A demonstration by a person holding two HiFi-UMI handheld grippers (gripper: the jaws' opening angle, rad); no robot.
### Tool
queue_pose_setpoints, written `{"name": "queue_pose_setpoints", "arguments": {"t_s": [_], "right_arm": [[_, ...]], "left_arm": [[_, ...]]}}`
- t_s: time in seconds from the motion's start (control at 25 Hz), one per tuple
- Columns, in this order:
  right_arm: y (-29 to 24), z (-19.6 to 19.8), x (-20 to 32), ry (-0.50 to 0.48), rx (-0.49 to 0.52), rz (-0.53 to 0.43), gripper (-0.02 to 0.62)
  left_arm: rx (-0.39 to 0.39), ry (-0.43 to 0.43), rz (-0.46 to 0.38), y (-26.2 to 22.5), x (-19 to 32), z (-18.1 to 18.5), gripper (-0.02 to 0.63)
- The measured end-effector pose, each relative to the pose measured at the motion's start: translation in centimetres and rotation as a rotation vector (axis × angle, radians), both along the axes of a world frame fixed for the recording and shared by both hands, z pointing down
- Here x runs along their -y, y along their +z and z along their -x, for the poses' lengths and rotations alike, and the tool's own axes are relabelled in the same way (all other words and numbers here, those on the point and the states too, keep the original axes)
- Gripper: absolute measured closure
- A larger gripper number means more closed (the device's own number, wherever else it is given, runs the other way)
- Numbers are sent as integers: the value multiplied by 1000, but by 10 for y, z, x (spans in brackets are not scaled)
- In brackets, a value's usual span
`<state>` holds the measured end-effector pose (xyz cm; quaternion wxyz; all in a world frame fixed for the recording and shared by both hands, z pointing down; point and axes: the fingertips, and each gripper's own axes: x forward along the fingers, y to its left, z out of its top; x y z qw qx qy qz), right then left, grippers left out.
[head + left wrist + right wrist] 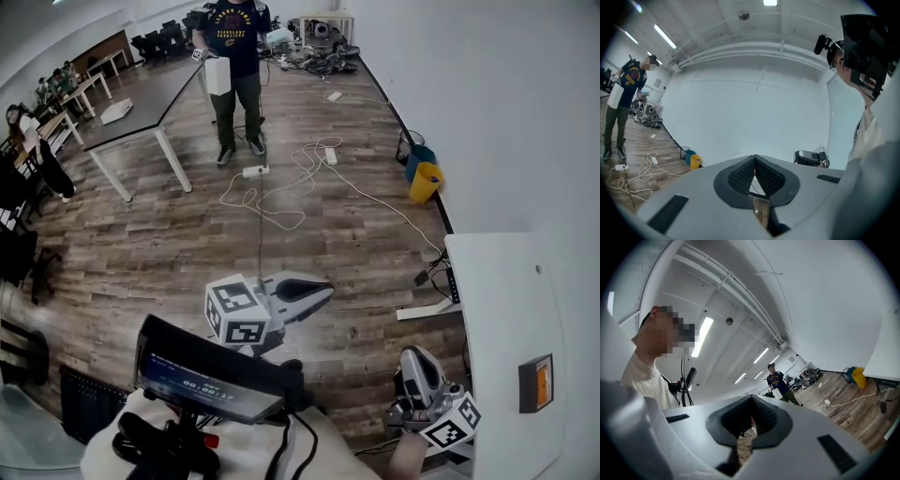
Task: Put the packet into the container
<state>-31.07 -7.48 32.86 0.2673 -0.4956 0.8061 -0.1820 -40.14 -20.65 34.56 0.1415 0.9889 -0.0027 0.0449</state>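
Observation:
No packet or container shows plainly in any view. My left gripper (322, 293) hangs over the wooden floor in the head view, pointing right toward the white table (497, 309). In the left gripper view its jaws (755, 160) meet at the tips with nothing between them, facing a bare white wall. My right gripper (415, 357) is low at the right, close to the table's near edge. In its own view the right gripper (751, 402) is shut and holds nothing. A small orange and grey rectangle (536, 382) lies on the table; what it is I cannot tell.
A person (234, 56) stands far across the room beside a dark table (141, 112). Loose cables and a power strip (255, 172) trail over the floor. Blue and yellow bins (424, 178) stand against the right wall. A screen device (206, 375) sits under my chin.

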Motion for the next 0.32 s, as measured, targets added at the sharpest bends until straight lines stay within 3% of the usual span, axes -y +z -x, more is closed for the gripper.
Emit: {"name": "queue_pose_setpoints", "arguments": {"t_s": [0.32], "right_arm": [[-14,80,116,-73,-142,-17,580]], "left_arm": [[-60,-69,-5,-4,97,88,595]]}}
